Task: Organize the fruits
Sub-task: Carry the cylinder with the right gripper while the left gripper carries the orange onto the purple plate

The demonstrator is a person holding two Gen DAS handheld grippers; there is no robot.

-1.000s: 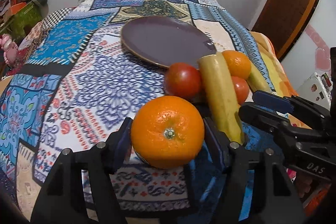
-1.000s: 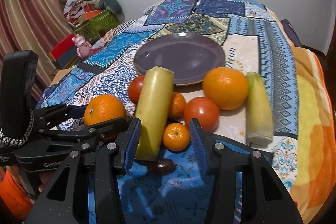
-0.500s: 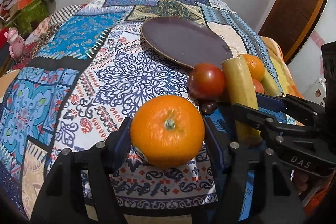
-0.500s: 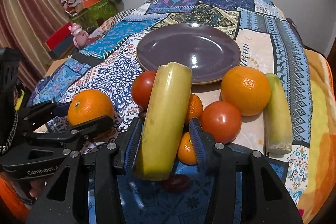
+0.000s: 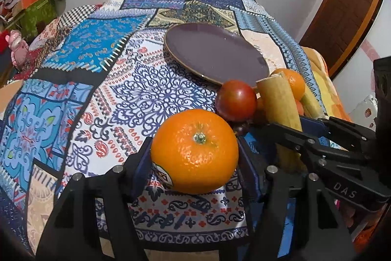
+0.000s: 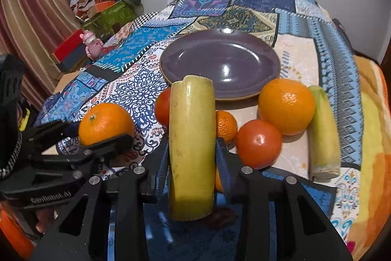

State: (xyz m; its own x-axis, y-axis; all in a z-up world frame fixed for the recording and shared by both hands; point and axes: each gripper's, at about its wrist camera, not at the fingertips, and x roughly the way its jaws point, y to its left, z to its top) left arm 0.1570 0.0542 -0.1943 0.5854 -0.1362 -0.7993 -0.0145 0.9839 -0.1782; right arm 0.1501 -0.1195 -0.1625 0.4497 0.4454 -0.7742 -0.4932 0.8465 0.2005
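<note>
Patchwork cloth (image 6: 136,99), banana piece (image 6: 191,148) lengthwise toward plate (image 6: 220,65)

White capitals reading "DAS" stand on the black plastic body of the right hand-held gripper (image 5: 288,126), seen from the left wrist view just right of the large round orange (image 5: 194,151). That orange carries a small sticker (image 5: 163,176) low on its left side, its print too curled to read. On the black body of the left hand-held gripper (image 6: 95,131), left of the cut yellow banana piece (image 6: 191,146), pale letters spell "GenRobot.AI".
</note>
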